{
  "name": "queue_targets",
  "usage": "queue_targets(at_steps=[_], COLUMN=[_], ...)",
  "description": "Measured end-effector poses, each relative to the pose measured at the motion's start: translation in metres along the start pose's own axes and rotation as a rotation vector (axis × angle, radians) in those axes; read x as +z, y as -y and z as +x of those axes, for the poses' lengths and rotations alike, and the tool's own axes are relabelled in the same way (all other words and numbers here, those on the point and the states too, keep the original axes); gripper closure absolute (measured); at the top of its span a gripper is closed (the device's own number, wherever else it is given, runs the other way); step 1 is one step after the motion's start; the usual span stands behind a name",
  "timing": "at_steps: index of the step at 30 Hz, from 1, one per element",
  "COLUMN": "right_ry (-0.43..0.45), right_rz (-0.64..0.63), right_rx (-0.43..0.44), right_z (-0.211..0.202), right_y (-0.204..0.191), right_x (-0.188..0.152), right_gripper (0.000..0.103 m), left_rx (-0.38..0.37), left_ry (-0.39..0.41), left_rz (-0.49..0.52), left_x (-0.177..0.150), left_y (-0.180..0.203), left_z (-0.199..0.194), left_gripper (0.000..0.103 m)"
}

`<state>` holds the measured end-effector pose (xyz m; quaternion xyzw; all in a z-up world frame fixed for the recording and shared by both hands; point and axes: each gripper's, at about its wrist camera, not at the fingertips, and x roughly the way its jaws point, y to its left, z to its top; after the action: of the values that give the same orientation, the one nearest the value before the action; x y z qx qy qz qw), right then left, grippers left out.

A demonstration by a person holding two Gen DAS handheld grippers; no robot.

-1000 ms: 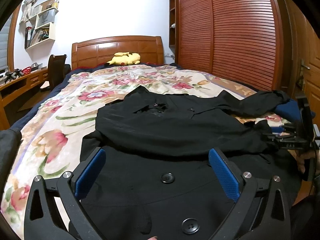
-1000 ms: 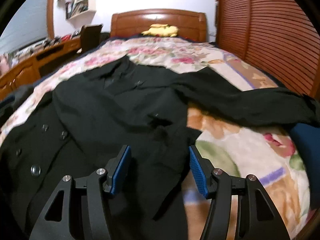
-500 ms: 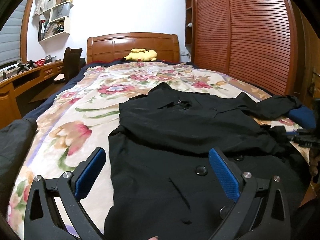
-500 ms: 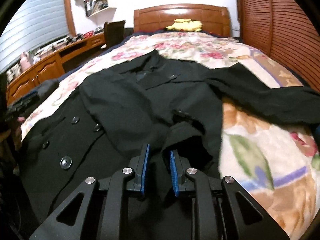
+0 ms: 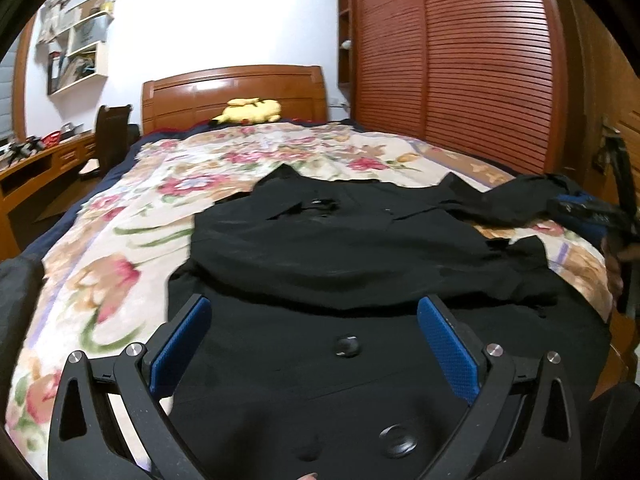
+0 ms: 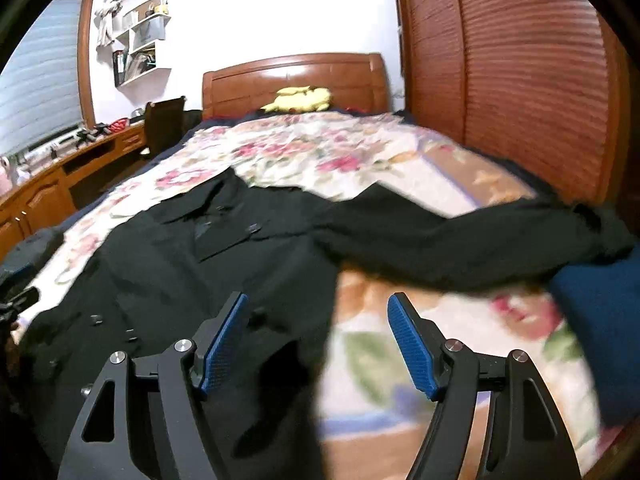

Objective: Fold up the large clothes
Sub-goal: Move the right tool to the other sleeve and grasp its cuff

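Just opened again, right claw (image 6: pixel 318 344): jaws nearly shut half a second back, now spread wide, coat edge lying loose below them, not pinched. Also raised and swung toward the outstretched sleeve (image 6: pixel 460 248). Left claw (image 5: pixel 314 346) likewise spread wide, empty, hovering over the buttoned front panel, same place as a second ago.

One black coat (image 5: pixel 360 248), spread across the near end of the bed (image 5: pixel 120 240) on a floral cover. One sleeve already laid across the chest; other sleeve reaching out toward the bed's right edge, cuff beside a blue cushion (image 6: pixel 600 320).

Step in hand, by judgement: between grips, first sleeve fold done, second pending. Next move calls for a pinch near the far cuff, then a carry back across the body, keeping the fabric flat and clear of the cushion.

Count: two claws, one coat, two large buttons (image 5: pixel 347 346) visible in left view, one yellow plush toy (image 5: pixel 250 111) by the headboard
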<state>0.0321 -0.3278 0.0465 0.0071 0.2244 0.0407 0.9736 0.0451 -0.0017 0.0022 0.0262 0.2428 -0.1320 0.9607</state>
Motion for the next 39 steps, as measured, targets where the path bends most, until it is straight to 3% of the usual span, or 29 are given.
queue_targets(at_steps=[5,19,25,29,33,39], right_ry=[-0.014,-0.143,-0.165,-0.196,-0.259,-0.333], right_rz=[0.041,0.156,0.296,0.236,0.268,0.288], right_rx=[-0.056,-0.394,-0.425,-0.504,-0.535,-0.508], right_z=[0.013,0.069,0.083,0.083,0.092,0.111], right_y=[0.045,0.163,0.203,0.204,0.211,0.222], right_x=[0.021,0.065,0.085,0.096,0.093,0.089], right_gripper=[0.029,0.029,0.029,0.029,0.029,0.029], left_rx=[-0.053,-0.145,-0.154,-0.151,-0.149,-0.155], left_ry=[-0.006,-0.062,-0.08,-0.085,-0.09,-0.098], left_rz=[0.022,0.068,0.081,0.092,0.096,0.083], left_x=[0.006,0.01,0.009,0.008,0.007,0.007], left_y=[0.022,0.07,0.078,0.081,0.083,0.082], left_z=[0.01,0.036,0.041,0.042,0.043,0.046], left_gripper=[0.0,0.0,0.0,0.0,0.0,0.0])
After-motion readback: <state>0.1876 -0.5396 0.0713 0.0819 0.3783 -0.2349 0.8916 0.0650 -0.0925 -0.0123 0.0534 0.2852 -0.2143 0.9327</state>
